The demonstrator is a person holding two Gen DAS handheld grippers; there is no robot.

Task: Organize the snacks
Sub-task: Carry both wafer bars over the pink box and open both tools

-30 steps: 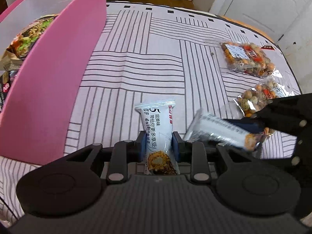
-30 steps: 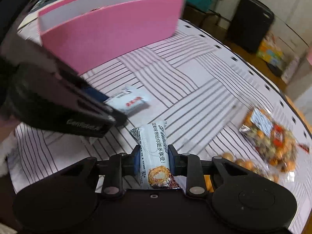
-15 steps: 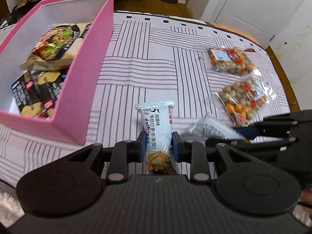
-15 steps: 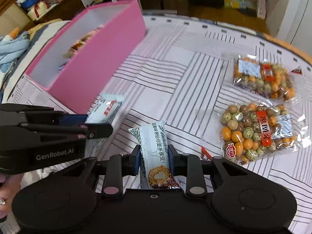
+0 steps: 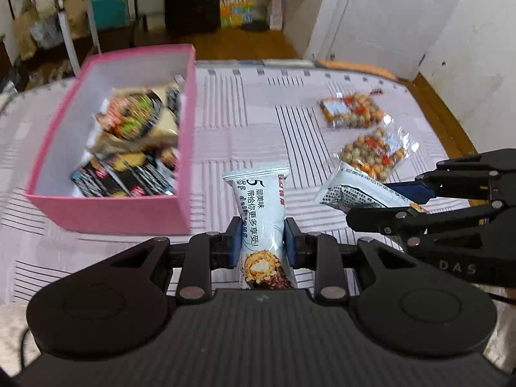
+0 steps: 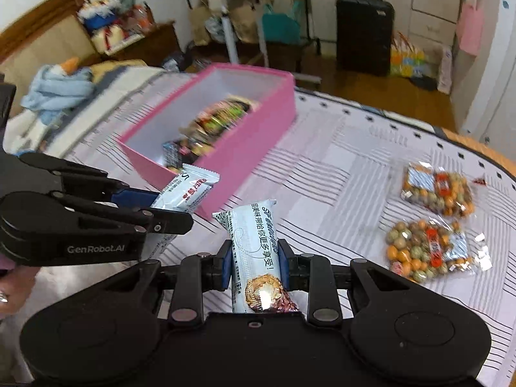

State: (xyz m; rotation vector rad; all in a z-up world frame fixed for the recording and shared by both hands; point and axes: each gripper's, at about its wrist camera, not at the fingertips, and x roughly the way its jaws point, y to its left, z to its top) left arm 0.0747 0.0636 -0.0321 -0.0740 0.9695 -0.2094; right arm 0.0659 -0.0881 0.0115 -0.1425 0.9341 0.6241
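The left tongs (image 5: 262, 237) are clamped on a pale blue wafer bar (image 5: 260, 213), gripped low on the wrapper so the printed top stands free above the blue pads; the right tongs (image 6: 254, 262) pinch a second wafer bar (image 6: 254, 251) the same way, upright and clear of the cloth. Each view shows the other tool close beside it, bars raised side by side above the striped bench (image 5: 245, 113), which suggests both are being carried together rather than one at a time. The likely goal is the pink box (image 5: 129, 216), which stands open just to the left, its near wall closest to the left tongs; it already holds several dark and brightly printed packets (image 5: 135, 129), blurred here. Holding the bars by their lower ends leaves the free ends to lead over the wall into the box. Two clear bags of mixed nuts (image 6: 432, 251) lie on the bench well to the right, untouched and apparently still to be sorted.
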